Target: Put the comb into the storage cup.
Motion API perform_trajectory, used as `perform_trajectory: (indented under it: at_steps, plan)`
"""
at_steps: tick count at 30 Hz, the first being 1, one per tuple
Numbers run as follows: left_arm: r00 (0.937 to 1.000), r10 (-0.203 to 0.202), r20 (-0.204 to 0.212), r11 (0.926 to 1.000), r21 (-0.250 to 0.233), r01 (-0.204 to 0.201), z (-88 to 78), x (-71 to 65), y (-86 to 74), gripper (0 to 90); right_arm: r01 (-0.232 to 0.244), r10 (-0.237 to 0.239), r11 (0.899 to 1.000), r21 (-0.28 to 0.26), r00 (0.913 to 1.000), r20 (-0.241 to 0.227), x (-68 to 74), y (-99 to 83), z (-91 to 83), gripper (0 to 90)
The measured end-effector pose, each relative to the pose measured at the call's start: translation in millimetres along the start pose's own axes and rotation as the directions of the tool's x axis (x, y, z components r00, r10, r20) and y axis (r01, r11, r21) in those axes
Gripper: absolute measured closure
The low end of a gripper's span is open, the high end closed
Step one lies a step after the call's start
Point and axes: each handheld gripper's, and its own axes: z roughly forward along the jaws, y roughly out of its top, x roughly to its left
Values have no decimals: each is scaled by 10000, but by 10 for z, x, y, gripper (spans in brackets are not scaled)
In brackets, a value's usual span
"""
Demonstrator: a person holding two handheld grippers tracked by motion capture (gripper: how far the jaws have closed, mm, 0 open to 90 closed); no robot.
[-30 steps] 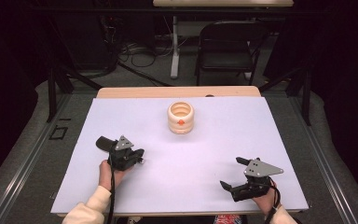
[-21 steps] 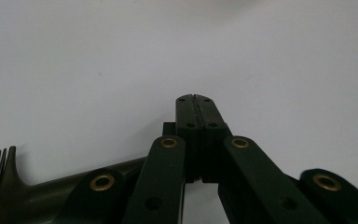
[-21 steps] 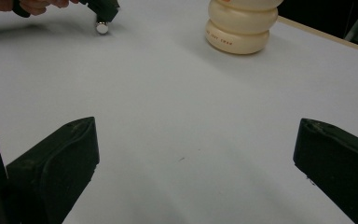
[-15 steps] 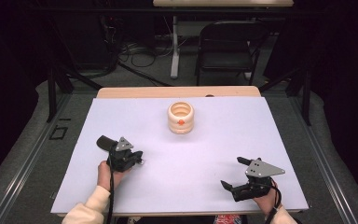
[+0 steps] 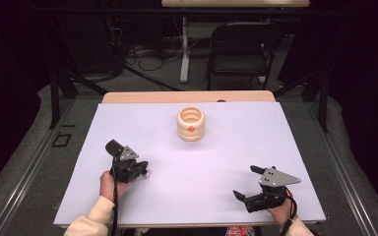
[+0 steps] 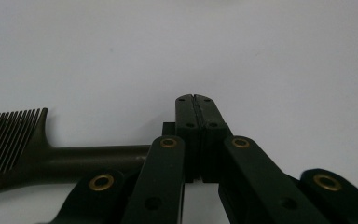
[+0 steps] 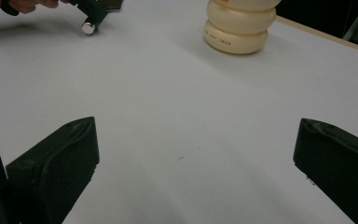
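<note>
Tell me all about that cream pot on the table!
The pot is cream, glossy like plastic or ceramic, with a bulging ringed wall like stacked doughnuts. It has a small orange dot on its front and an open top. It stands upright on the white table, toward the far side. Nothing else touches it.

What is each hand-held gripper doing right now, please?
Left hand-held gripper: closed, jaws pressed together with nothing between them; a dark comb lies beside it.
Right hand-held gripper: open, holding nothing.
</note>
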Motion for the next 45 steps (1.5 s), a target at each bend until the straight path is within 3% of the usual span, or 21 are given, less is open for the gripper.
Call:
perform_trajectory:
  at_steps: [9,18,28,45]
  plan:
    - [9999,-112,-22,9994,320,112,-48,24,-41,893,15,-15,10000,3,10000,-8,-2,-1,1,0]
    - [9989,-113,-447,9975,688,144,-85,13,-56,897,-1,0,10000,26,10000,13,-4,-2,0,0]
    - [9988,-97,-489,9930,1172,154,-119,42,-72,899,-42,41,10000,47,10000,29,-4,-3,-1,0]
    - [9970,-520,-568,9883,1406,595,-189,163,-120,899,-6,6,10000,91,10000,56,-7,-4,-2,0]
